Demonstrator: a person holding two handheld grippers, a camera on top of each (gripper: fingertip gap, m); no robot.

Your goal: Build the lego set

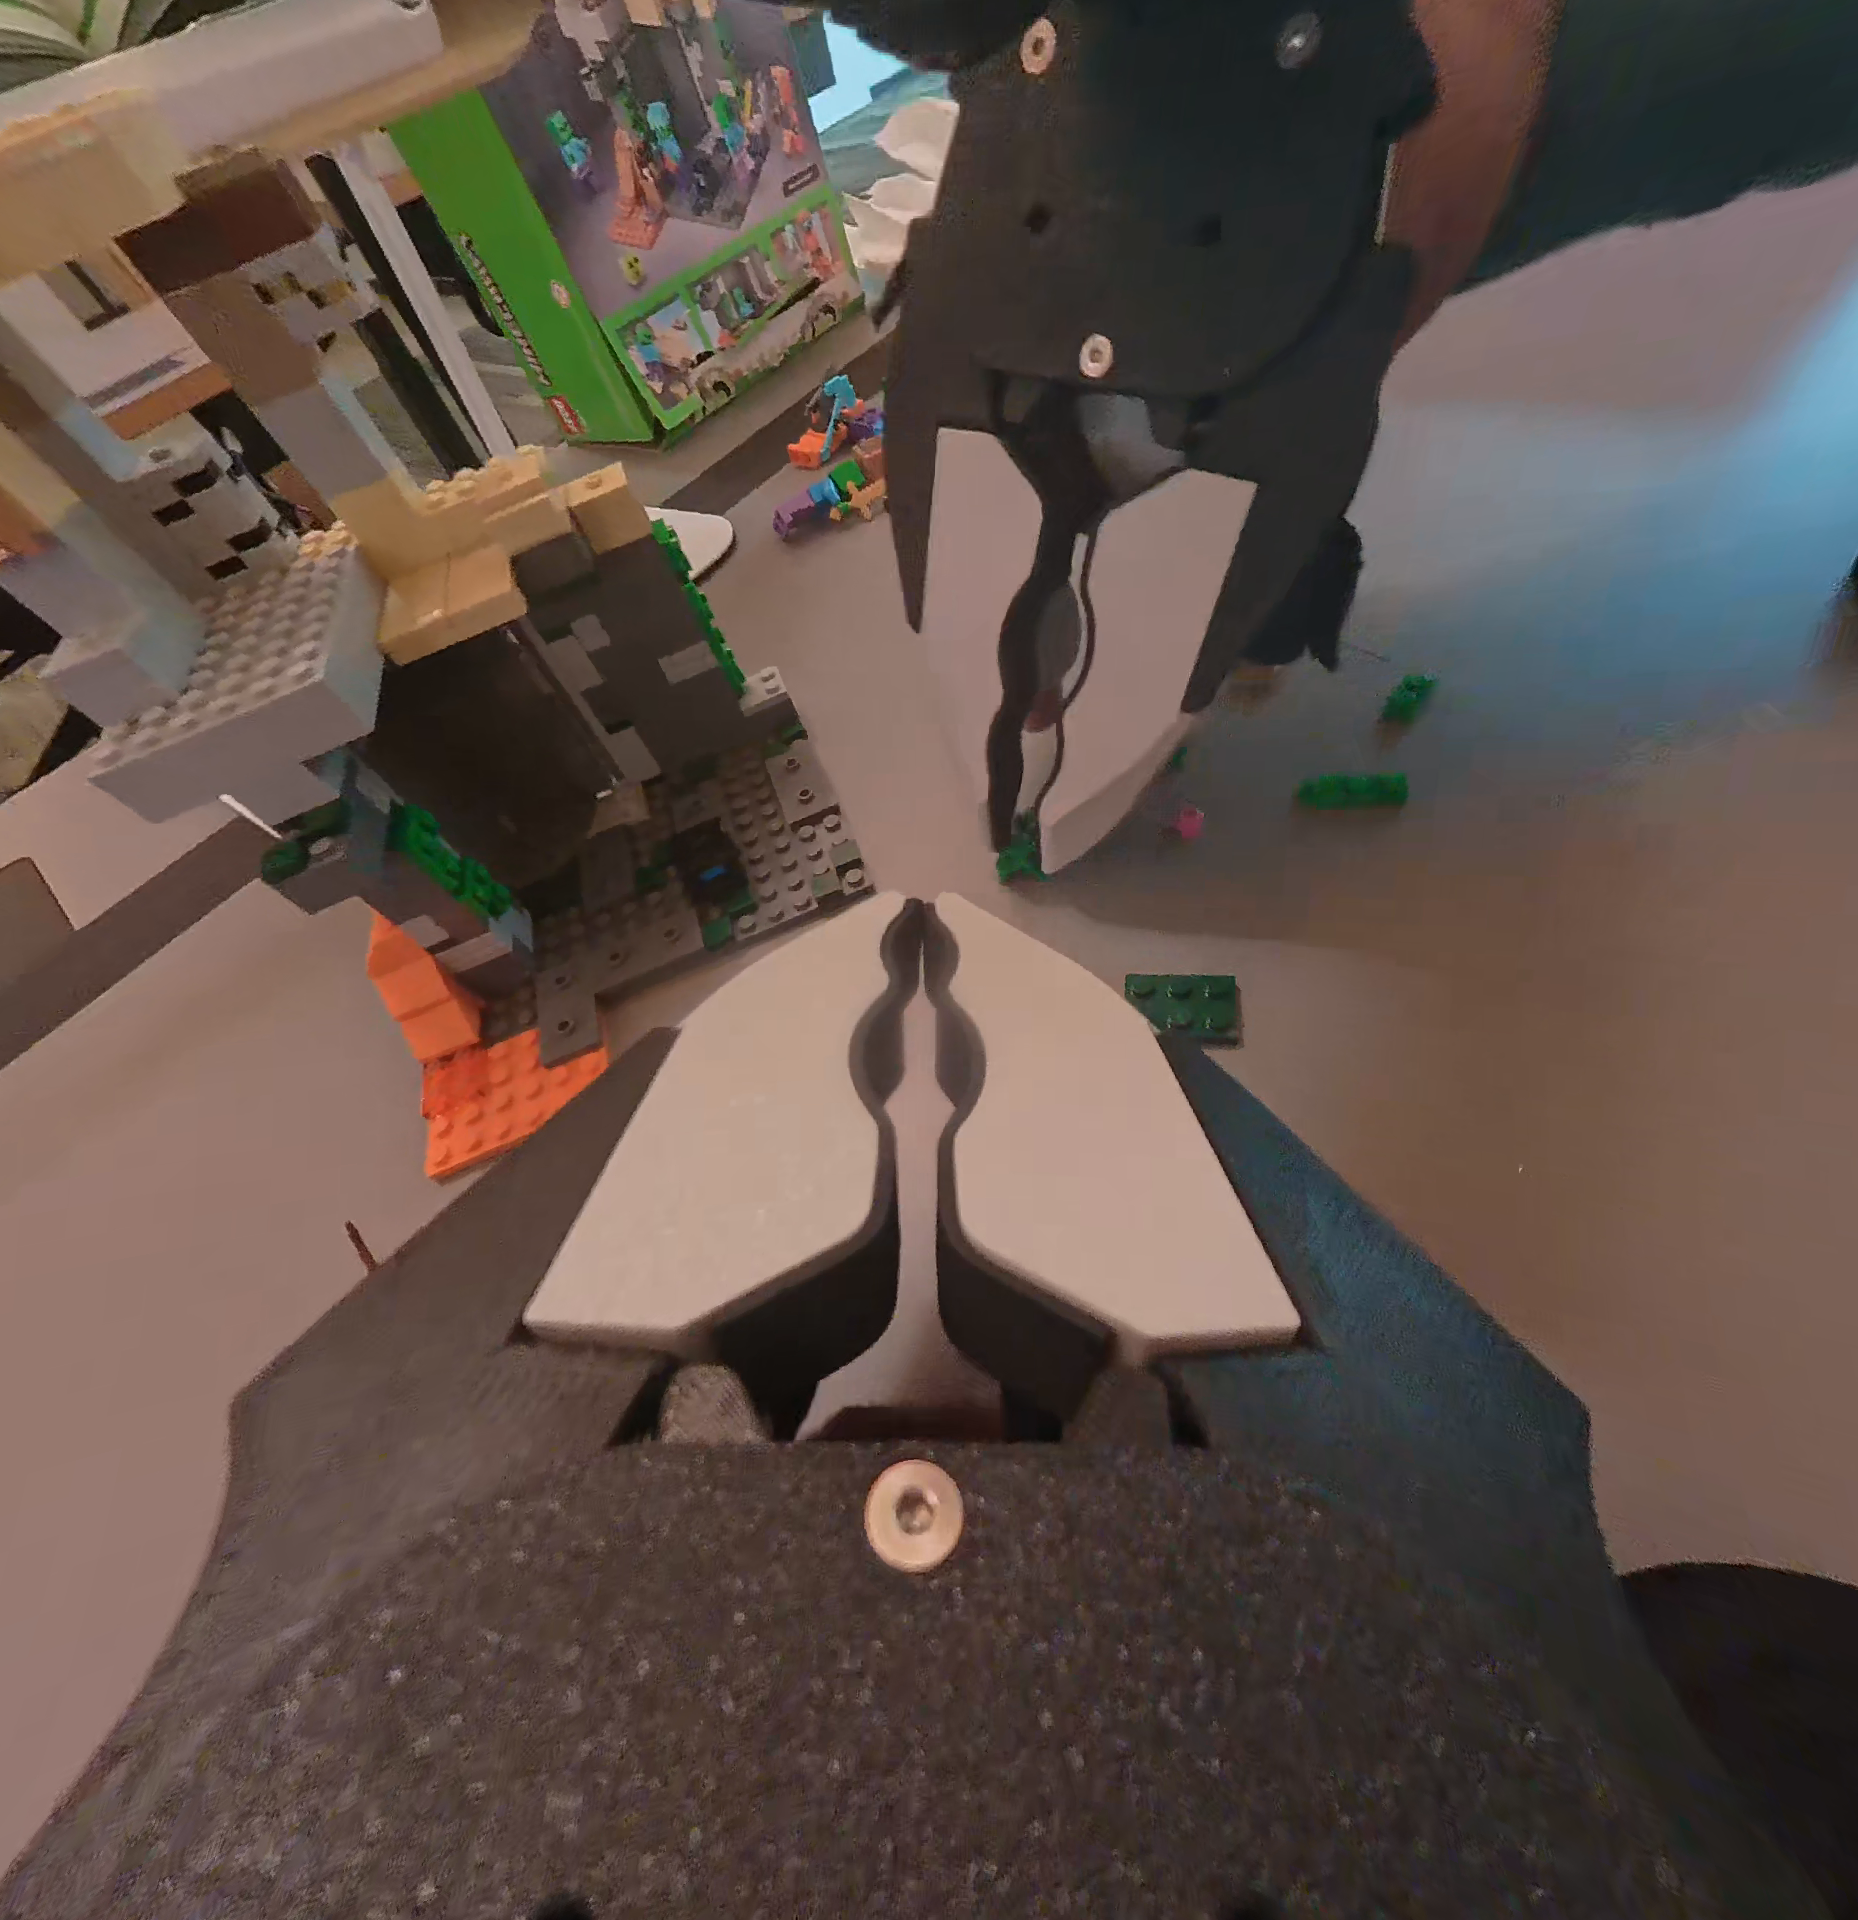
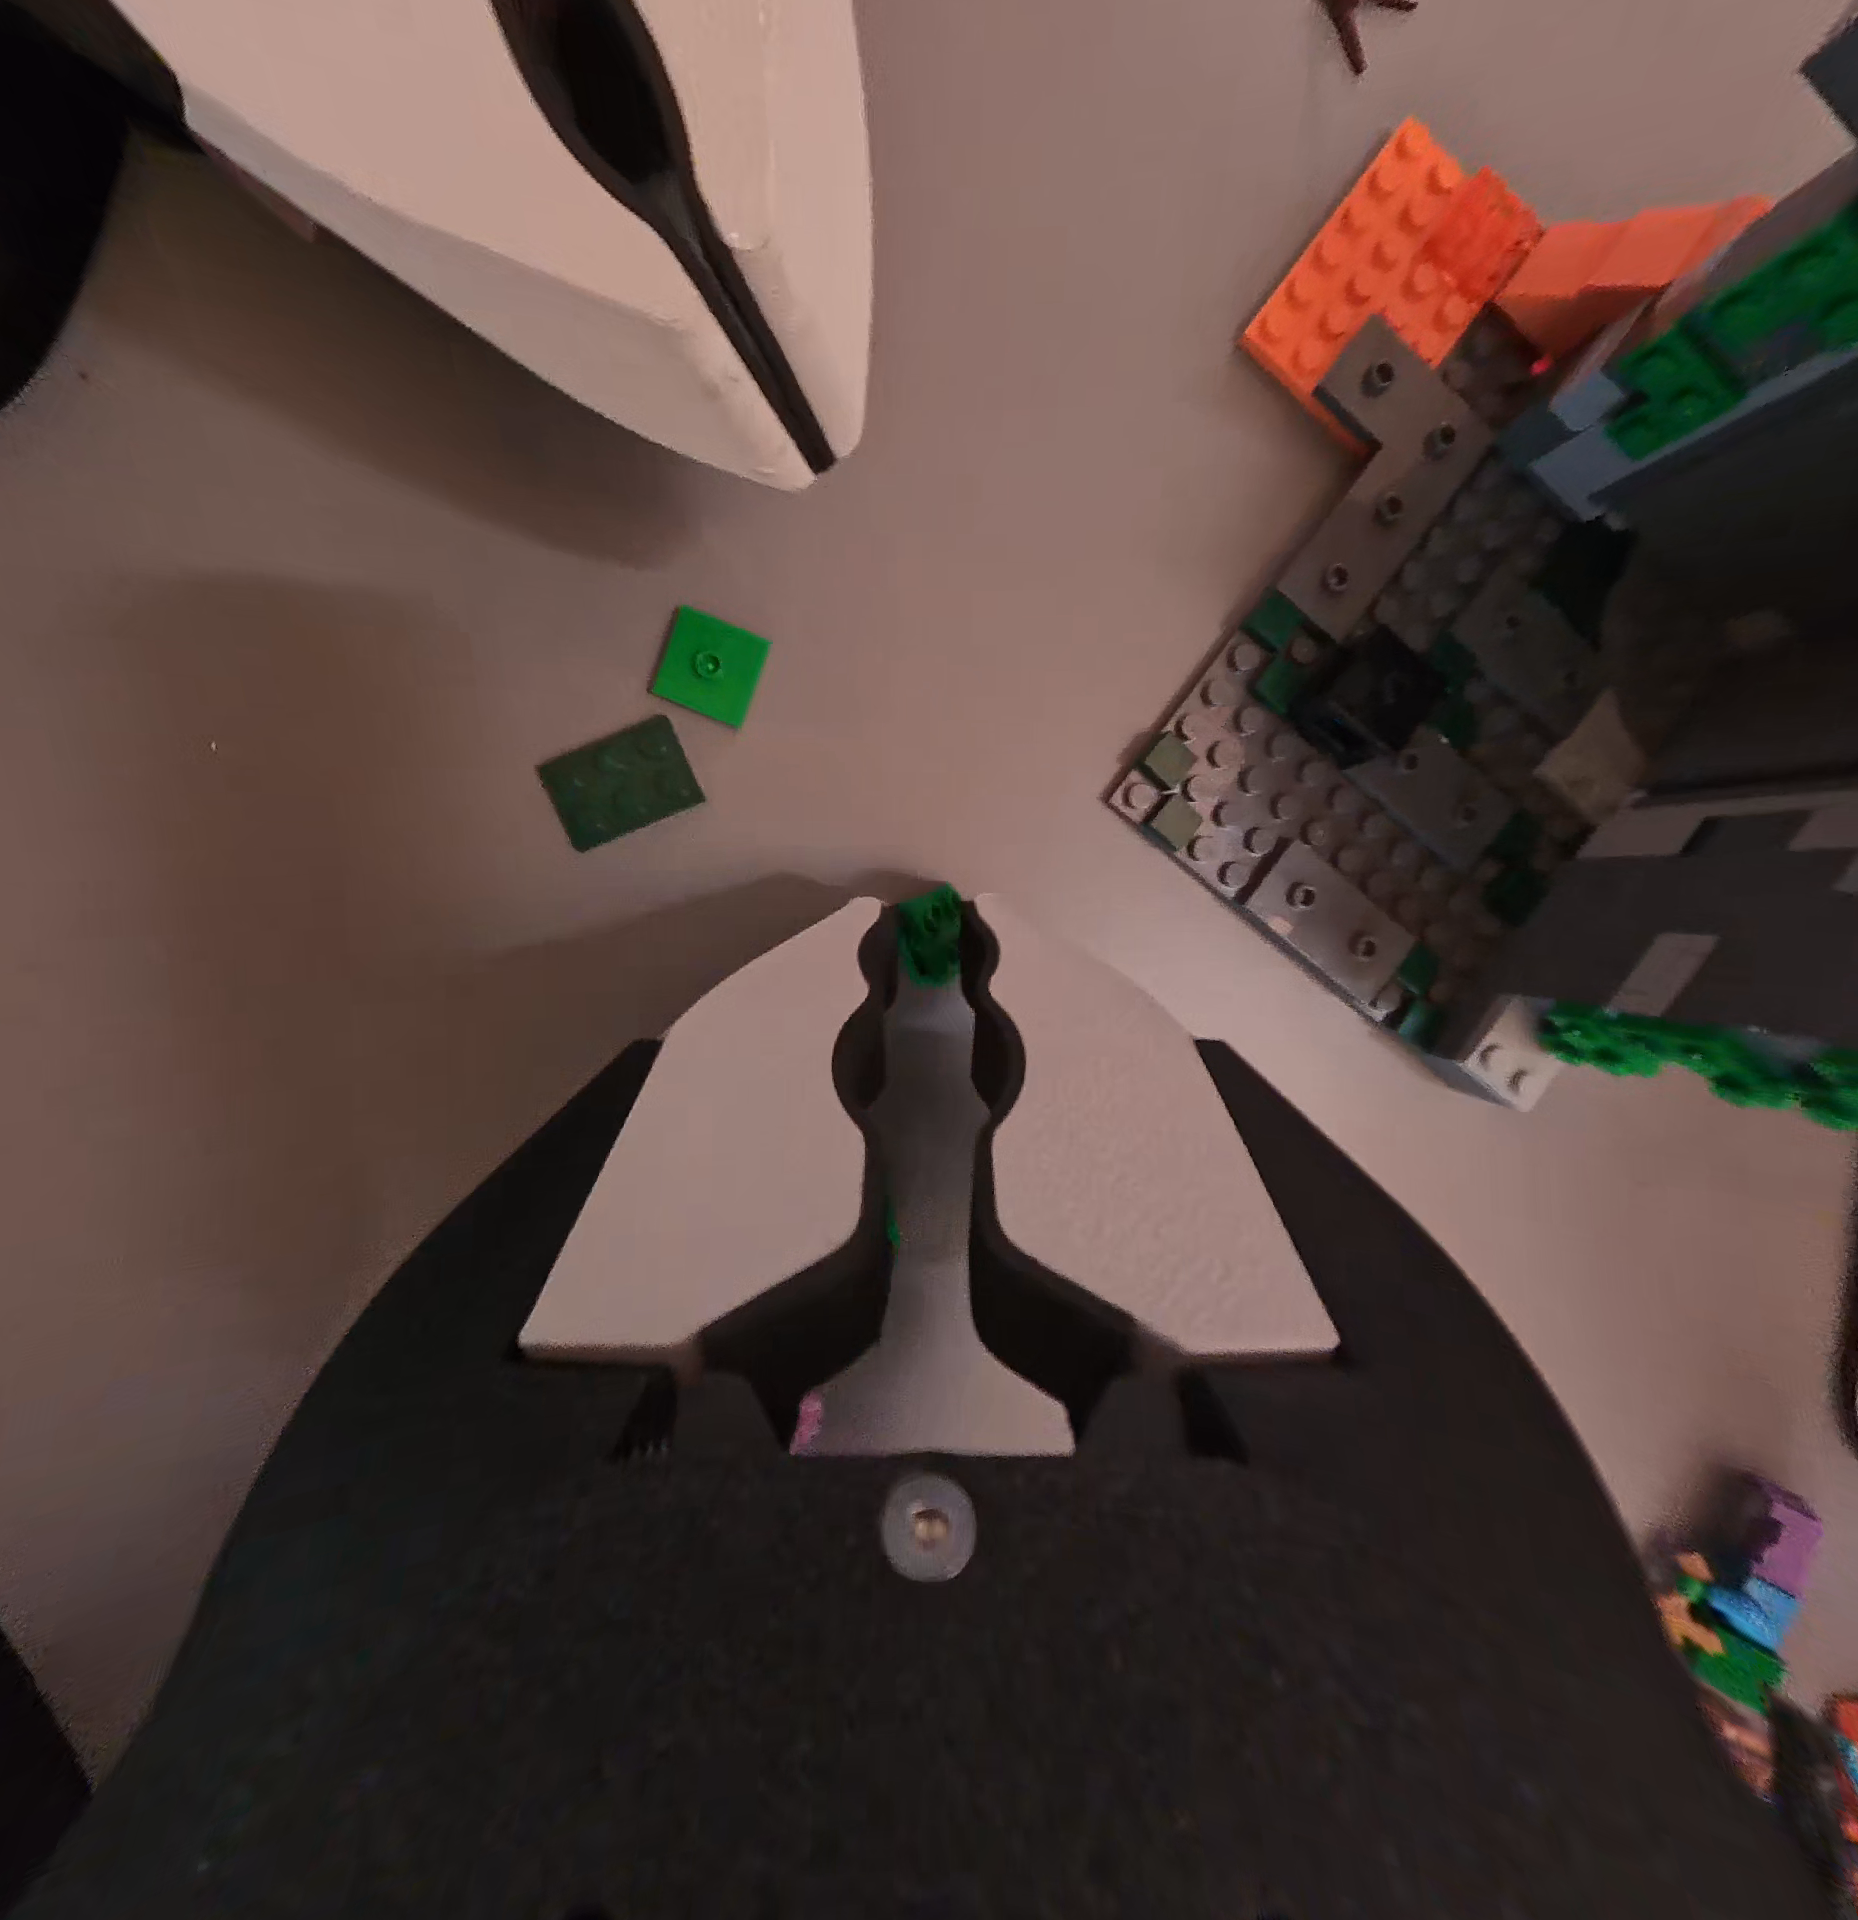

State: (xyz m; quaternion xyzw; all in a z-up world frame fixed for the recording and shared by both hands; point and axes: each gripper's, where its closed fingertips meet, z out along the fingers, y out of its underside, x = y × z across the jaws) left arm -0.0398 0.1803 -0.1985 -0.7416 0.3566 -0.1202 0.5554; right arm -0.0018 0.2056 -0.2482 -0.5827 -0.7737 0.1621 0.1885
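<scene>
— So, how far along?
— Right gripper (image 2: 930,935) has its fingers clamped on a small green piece (image 2: 930,930) just above the worktop (image 2: 281,1039); left gripper (image 1: 920,920) fingers are together, empty.
— And beyond?
— Loose green plates (image 2: 621,781) wait unplaced; the model (image 1: 551,727) stands tall, mostly built, I'd judge

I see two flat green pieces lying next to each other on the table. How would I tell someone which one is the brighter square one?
Start at the big grey Lego build with its orange corner, then look across the bare table toward the other gripper. Two flat green pieces lie there, close together. The bright green square tile is smooth with one centre stud; its neighbour, the dark green plate, is oblong and studded all over.
</scene>
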